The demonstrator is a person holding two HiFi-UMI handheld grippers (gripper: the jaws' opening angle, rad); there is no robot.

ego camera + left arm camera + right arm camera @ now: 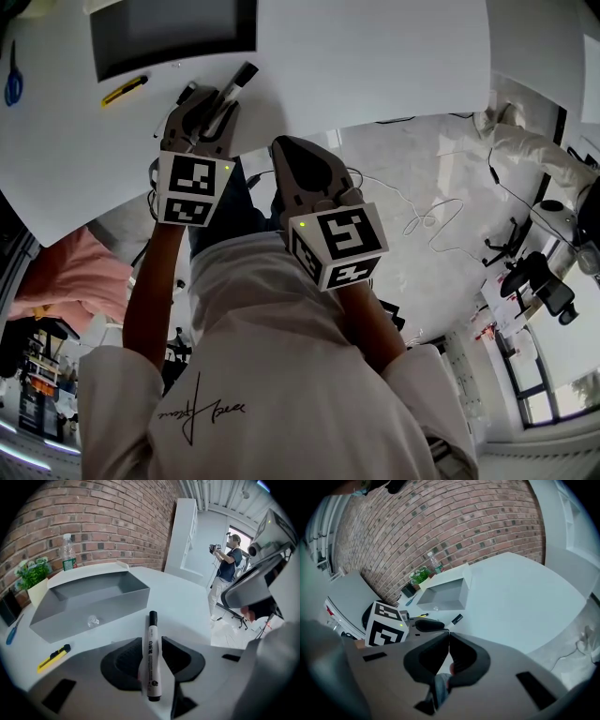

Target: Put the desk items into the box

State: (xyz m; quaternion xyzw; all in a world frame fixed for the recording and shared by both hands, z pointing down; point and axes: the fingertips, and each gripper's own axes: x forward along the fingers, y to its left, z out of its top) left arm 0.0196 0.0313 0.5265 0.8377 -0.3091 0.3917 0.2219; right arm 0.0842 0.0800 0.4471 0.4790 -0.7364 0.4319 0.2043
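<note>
White marker [151, 663] between left gripper [152, 641] jaws

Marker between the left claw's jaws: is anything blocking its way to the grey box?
Nothing visible does. Bare table lies between the marker and the open grey box's near wall. A small clear object sits by that wall and a yellow cutter lies further left, both left of the straight line.
</note>
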